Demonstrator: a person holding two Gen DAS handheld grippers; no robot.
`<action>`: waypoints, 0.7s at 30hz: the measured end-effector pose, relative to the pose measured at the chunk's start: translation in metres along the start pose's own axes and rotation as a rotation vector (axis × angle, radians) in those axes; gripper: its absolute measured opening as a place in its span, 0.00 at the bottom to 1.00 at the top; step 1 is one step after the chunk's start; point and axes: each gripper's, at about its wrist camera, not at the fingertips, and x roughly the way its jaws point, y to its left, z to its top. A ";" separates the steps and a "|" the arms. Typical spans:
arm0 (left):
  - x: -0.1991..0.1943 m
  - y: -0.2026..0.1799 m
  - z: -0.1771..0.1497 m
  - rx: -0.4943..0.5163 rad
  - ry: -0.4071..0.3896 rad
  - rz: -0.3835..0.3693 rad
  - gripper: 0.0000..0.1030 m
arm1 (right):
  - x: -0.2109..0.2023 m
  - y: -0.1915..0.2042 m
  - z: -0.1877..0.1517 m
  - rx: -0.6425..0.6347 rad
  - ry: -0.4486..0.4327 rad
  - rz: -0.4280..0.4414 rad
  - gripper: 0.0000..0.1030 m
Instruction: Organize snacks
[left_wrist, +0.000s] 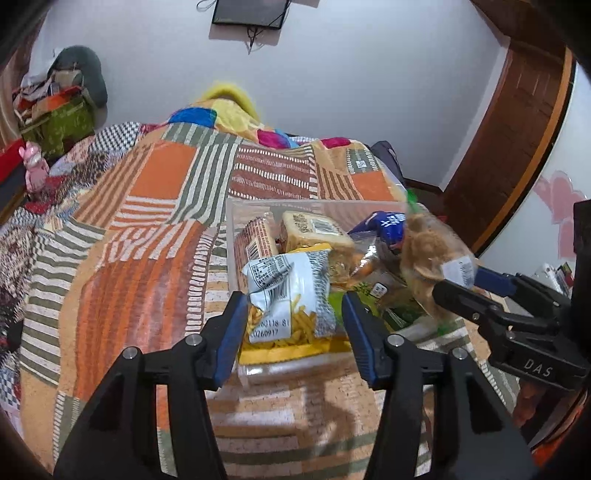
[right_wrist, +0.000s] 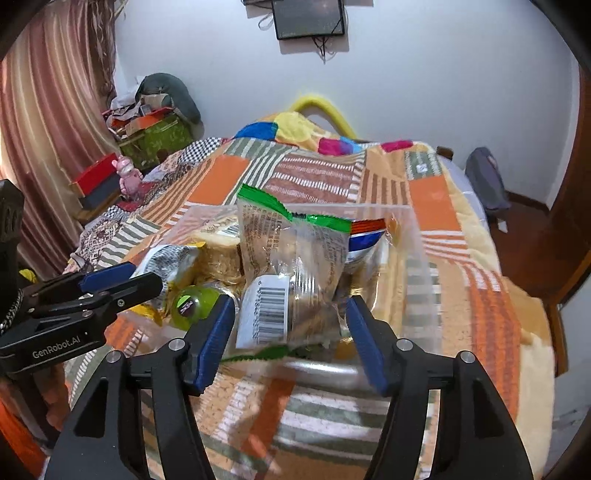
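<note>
A clear plastic bin (left_wrist: 236, 221) on the patchwork bedspread holds several snack packs. My left gripper (left_wrist: 293, 314) is open, its jaws on either side of a white and yellow pack of fried sticks (left_wrist: 291, 291) at the bin's near end. My right gripper (right_wrist: 290, 314) is open around a clear, green-edged bag of brown pastry (right_wrist: 295, 258) that stands upright over the bin (right_wrist: 417, 236); I cannot tell whether the fingers touch it. That bag also shows in the left wrist view (left_wrist: 432, 254), with the right gripper's fingers (left_wrist: 465, 295) beside it. A green round item (right_wrist: 195, 302) lies low in the bin.
Wrapped bread (left_wrist: 314, 230), a striped brown pack (left_wrist: 255, 240) and a blue pack (left_wrist: 388, 225) lie in the bin. The bedspread (left_wrist: 147, 221) stretches left and far. Boxes and clutter (right_wrist: 155, 133) stand at the far left by a curtain. A wooden door frame (left_wrist: 517, 129) is right.
</note>
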 end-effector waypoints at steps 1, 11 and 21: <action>-0.007 -0.002 0.000 0.008 -0.010 0.001 0.51 | -0.006 0.001 -0.001 -0.001 -0.006 0.001 0.57; -0.112 -0.034 0.005 0.057 -0.192 -0.009 0.52 | -0.096 0.006 0.006 0.007 -0.165 0.023 0.57; -0.227 -0.068 -0.010 0.106 -0.419 -0.003 0.54 | -0.199 0.024 -0.008 0.018 -0.364 0.020 0.57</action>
